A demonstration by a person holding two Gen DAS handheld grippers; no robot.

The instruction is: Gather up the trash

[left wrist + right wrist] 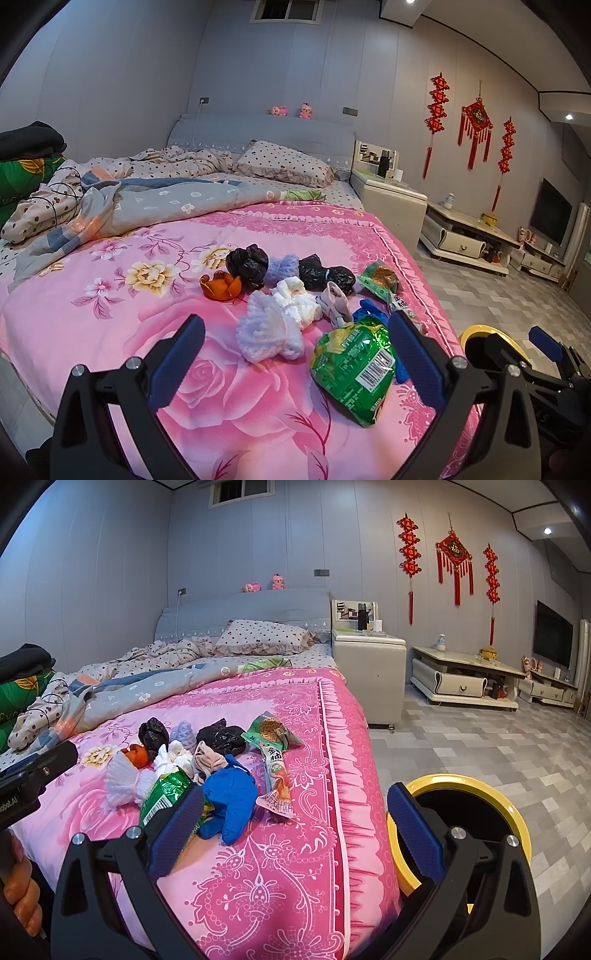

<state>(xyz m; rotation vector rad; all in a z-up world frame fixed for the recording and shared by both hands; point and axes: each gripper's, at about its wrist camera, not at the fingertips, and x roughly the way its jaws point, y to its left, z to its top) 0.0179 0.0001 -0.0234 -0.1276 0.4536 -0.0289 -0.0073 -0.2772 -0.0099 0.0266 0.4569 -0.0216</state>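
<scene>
Trash lies in a cluster on the pink flowered bedspread [110,332]: a green snack bag [354,373], white foam netting [269,328], orange peel [221,285], two black bags [248,263], a blue glove [229,797] and a long snack wrapper [277,779]. A yellow-rimmed black bin [476,808] stands on the floor beside the bed. My left gripper [295,354] is open and empty above the bedspread, just short of the green bag. My right gripper [295,823] is open and empty over the bed's near corner, its right finger in front of the bin.
A rumpled grey quilt [155,203] and dotted pillows [284,162] fill the far half of the bed. A white nightstand [369,664] and a low cabinet [465,679] stand to the right. Grey tiled floor [480,746] lies right of the bed.
</scene>
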